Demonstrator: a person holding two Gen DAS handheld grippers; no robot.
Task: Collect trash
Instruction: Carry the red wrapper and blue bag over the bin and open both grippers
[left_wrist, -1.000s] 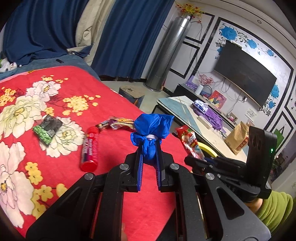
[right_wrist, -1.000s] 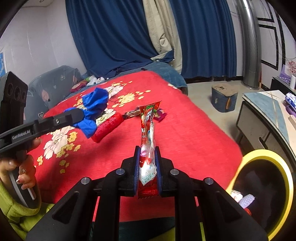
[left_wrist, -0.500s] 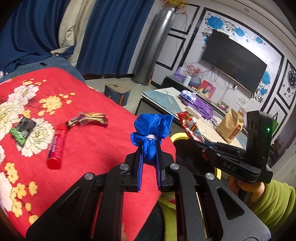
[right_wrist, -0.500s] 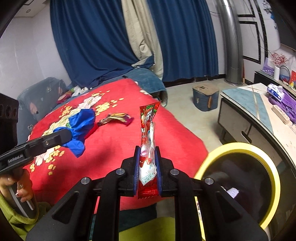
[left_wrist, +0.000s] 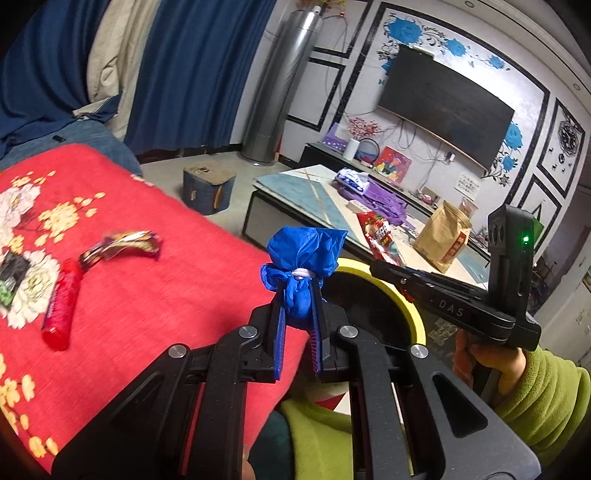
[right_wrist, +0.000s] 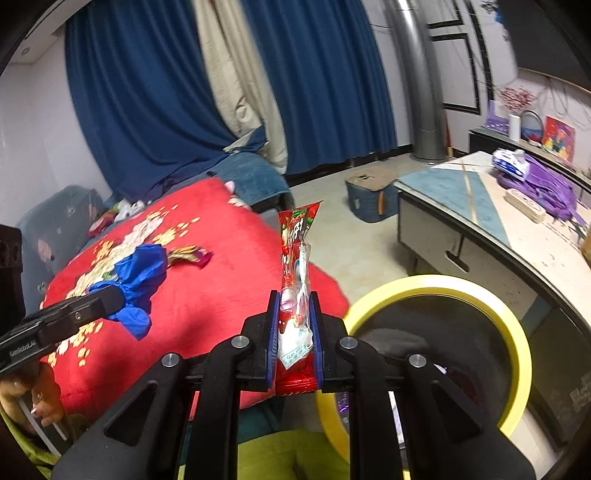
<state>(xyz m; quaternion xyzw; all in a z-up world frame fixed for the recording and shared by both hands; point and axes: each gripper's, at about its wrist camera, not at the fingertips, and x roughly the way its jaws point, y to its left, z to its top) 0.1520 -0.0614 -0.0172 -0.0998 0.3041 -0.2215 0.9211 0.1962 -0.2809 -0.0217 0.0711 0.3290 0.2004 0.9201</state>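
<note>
Both grippers carried trash beside the yellow-rimmed bin.

Left wrist view: the left gripper was clamped on a knotted blue bag, held past the red bedspread's near edge, beside the bin; a red tube and a crumpled wrapper lay on the bedspread.
Right wrist view: the right gripper pinched a red snack packet upright, just left of the bin's rim.
</note>
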